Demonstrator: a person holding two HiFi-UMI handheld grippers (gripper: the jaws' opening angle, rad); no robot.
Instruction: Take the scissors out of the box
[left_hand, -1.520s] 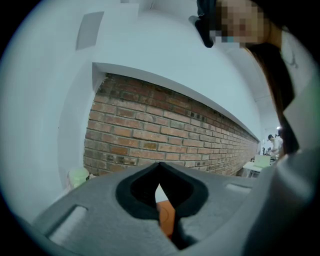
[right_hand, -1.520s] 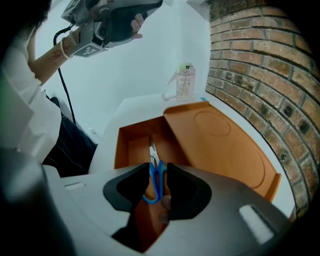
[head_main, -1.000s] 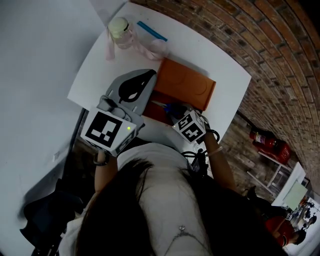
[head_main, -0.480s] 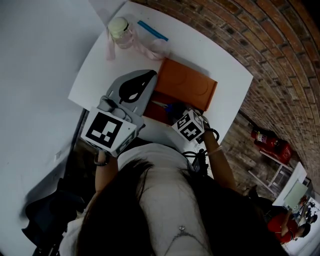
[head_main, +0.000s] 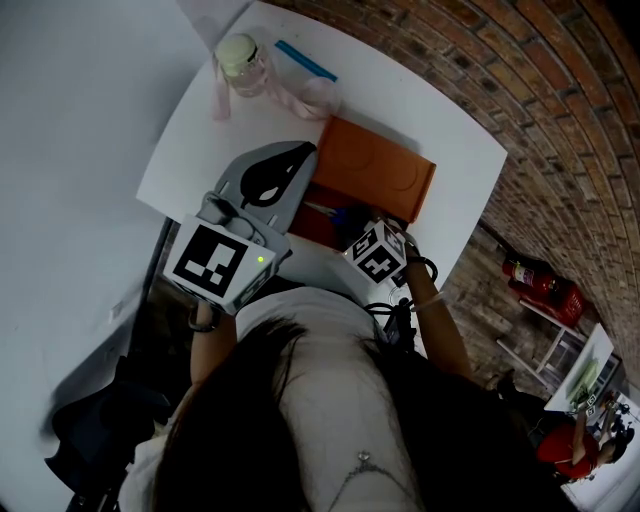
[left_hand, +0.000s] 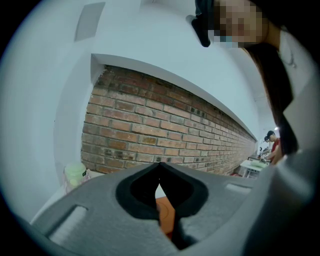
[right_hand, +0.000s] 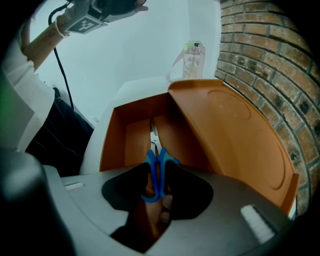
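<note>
Down inside the orange box (right_hand: 114, 145), the scissors (right_hand: 155, 150) lie lengthwise. Their steel blades point away towards the far wall, and the blue handle loops sit at the near end. That's a small, light pair by the look of it: rigid, nothing to crush, but the plastic loops look smooth and could twist or slide under a loose pinch. The handles are the place to hold, low near the pivot, keeping clear of the pointed tips.

And that's exactly where the right tool (right_hand: 157, 172) is. Its two dark pads are clenched on the blue loops, one on either side, with the blades sticking out ahead of it over the box floor. So the scissors are gripped but not yet clear of the box, I'd say. The hinged lid (right_hand: 235, 130) stands open to the right, leaning towards the brick wall.

Over on the other side, the left tool (left_hand: 159, 167) is held up high. Its jaws are pressed together at the tips with nothing between them.

The box sits on the white surface (head_main: 430, 130), well apart from a pale bottle (head_main: 240, 58) at the far corner.
</note>
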